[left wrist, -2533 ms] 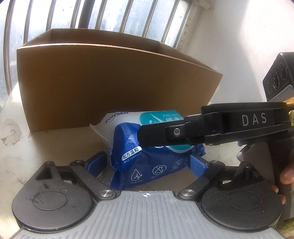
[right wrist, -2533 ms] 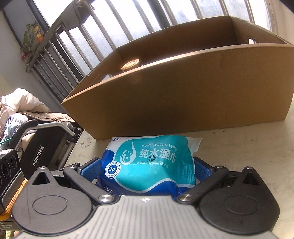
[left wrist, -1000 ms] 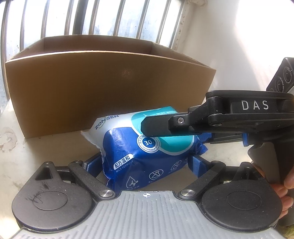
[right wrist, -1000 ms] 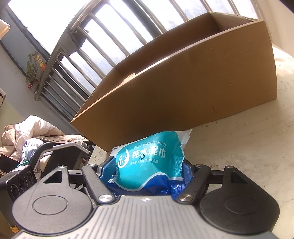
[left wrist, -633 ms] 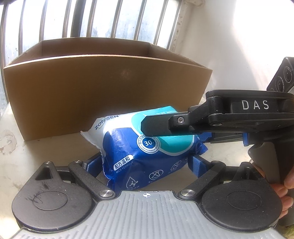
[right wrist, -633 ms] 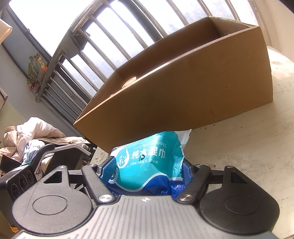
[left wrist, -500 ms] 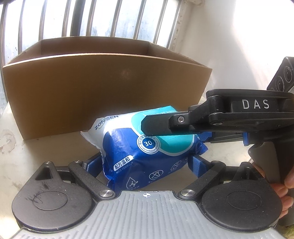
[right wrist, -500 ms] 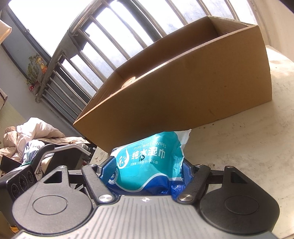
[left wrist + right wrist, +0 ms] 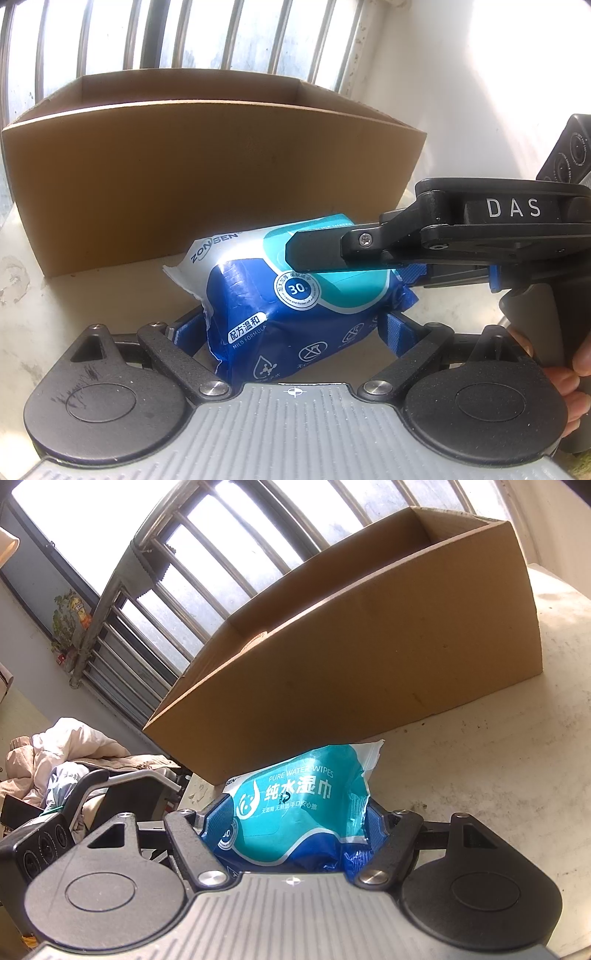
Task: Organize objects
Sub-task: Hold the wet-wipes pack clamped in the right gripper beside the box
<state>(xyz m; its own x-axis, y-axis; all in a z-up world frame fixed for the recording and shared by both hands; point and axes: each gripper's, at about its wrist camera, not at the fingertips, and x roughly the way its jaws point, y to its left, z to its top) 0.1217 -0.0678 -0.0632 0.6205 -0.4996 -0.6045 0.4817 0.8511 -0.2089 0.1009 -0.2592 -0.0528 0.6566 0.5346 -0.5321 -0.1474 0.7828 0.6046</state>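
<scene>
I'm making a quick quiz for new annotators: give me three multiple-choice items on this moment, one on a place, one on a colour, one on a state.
1. Where is the wipes pack relative to the cardboard box?
A. inside it
B. in front of it, outside
C. on its rim

2. What colours is the pack mainly?
A. red and yellow
B. blue and teal
C. black and green

3. What is the right gripper doing?
A. closed on the pack
B. gripping the box wall
C. holding nothing, fingers shut together

Answers:
1 B: the pack sits before the box's near wall, over the pale table.
2 B: deep blue lower part, teal top panel.
3 A: its blue fingers press the pack's two sides.
</scene>
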